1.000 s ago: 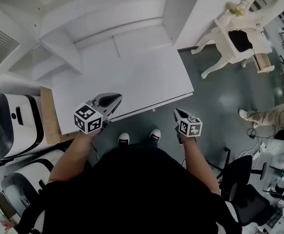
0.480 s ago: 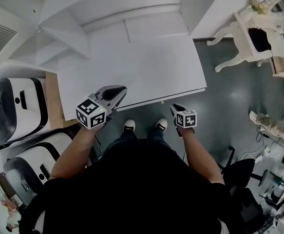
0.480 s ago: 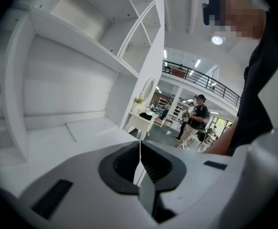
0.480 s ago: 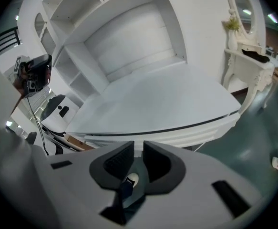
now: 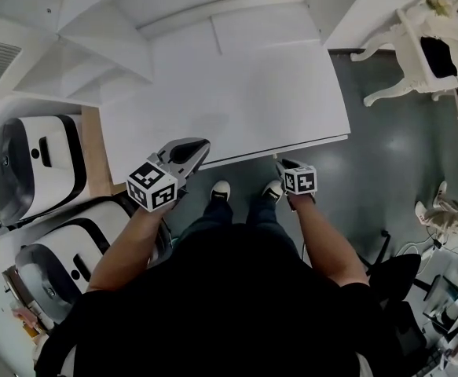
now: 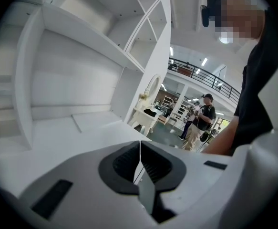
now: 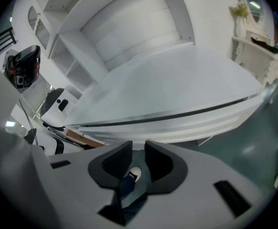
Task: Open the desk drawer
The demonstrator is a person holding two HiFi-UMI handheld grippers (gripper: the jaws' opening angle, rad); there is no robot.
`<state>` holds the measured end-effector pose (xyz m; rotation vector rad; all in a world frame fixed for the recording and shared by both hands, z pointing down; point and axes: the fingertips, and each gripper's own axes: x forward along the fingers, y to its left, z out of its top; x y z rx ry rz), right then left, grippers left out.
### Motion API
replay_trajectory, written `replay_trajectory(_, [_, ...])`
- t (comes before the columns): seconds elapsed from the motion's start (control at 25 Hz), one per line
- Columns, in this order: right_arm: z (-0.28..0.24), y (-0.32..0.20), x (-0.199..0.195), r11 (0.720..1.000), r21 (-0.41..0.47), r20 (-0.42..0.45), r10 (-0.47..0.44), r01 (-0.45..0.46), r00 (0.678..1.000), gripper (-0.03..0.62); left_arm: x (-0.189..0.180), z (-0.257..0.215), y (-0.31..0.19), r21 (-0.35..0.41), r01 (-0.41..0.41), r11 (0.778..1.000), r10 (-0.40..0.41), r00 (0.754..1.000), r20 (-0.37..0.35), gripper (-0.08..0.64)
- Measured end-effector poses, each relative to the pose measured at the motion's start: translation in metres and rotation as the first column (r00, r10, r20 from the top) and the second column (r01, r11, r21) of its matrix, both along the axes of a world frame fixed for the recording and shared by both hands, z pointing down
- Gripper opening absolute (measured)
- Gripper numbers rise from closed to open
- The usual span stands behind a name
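Note:
The white desk [image 5: 236, 93] fills the middle of the head view, its top bare. Its drawer front [image 7: 186, 125] shows in the right gripper view as a pale band under a dark seam and looks closed. My left gripper [image 5: 203, 142] hovers over the desk's front left edge; in the left gripper view [image 6: 139, 144] its pads meet in a thin line, with nothing between them. My right gripper [image 5: 278, 162] sits just before the front edge, to the right. Seen in its own view, the right gripper [image 7: 139, 147] has a narrow gap between the pads, with nothing in it.
Two white machines [image 5: 32, 163] [image 5: 64, 258] and a wooden board [image 5: 93, 155] stand left of the desk. An ornate white dressing table [image 5: 433, 45] is at the far right and a black office chair [image 5: 401, 281] behind. Shelves [image 6: 81, 46] rise above the desk. Another person [image 6: 203, 118] stands far off.
The desk has come nearer in the head view. Both grippers now reach its front edge, the left one over the top's corner, the right one just short of the edge.

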<state>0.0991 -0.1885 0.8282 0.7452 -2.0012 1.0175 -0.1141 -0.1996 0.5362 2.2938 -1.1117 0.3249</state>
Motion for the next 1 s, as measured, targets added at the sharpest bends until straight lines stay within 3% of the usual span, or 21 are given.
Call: replay_trajectory(1.0, [0.076,-0.018,-0.017,0.998,-0.022,-0.110,0.056,-0.059,0.992,0.097,0.006,0.024,0.030,-0.090,-0.073,0.993,0.075,0.997,0.020,0.012])
